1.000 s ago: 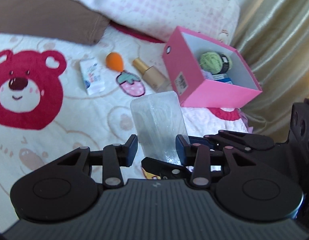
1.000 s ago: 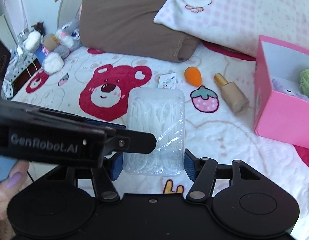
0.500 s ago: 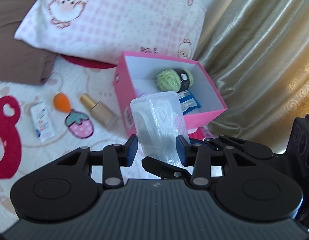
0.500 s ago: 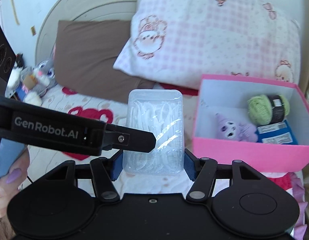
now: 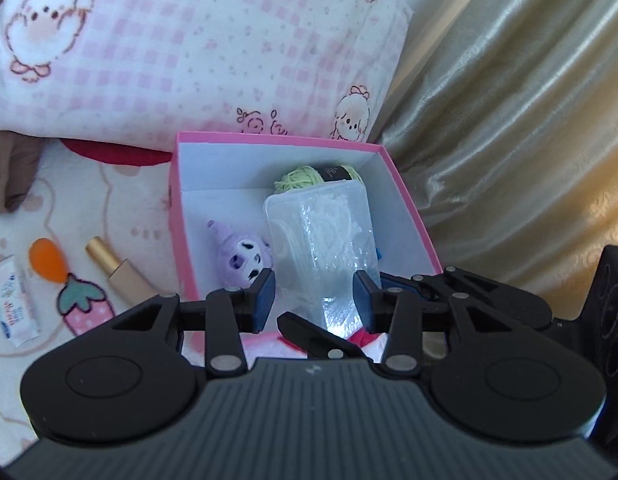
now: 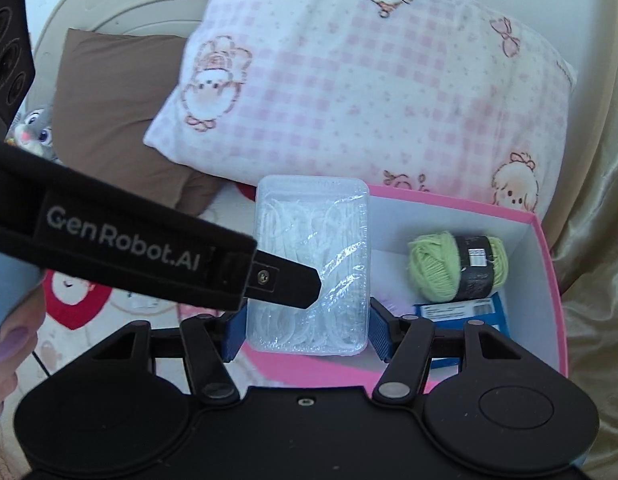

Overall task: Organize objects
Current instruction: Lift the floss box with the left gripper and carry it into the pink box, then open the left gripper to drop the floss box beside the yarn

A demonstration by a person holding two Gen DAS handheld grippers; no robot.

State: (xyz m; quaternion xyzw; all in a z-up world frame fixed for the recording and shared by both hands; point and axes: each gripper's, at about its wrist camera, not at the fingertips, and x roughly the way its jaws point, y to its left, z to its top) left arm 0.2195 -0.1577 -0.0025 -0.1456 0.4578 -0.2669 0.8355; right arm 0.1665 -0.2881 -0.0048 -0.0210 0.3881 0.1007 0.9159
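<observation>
a clear plastic box (image 6: 309,264) of white floss picks is clamped crosswise between the blue pads of the right tongs (image 6: 307,330) and is held above the open pink box (image 6: 549,280). in the left wrist view the same clear box (image 5: 321,236) is seen between the pads of the left tongs (image 5: 314,295); a narrow gap shows on each side, so these tongs stand slightly apart and are not pressed on it. one finger of the left tongs is laid across the clear box in the right wrist view. inside the pink box (image 5: 181,184) a green yarn ball (image 6: 457,266), a blue packet (image 6: 461,312) and a purple plush toy (image 5: 241,258) are seen. on the bed (image 5: 141,224), left of the pink box, an orange sponge (image 5: 47,260), a gold-capped bottle (image 5: 117,272) and a small white packet (image 5: 13,300) are laid out. a pink checked pillow (image 5: 197,48) is propped behind the box.
</observation>
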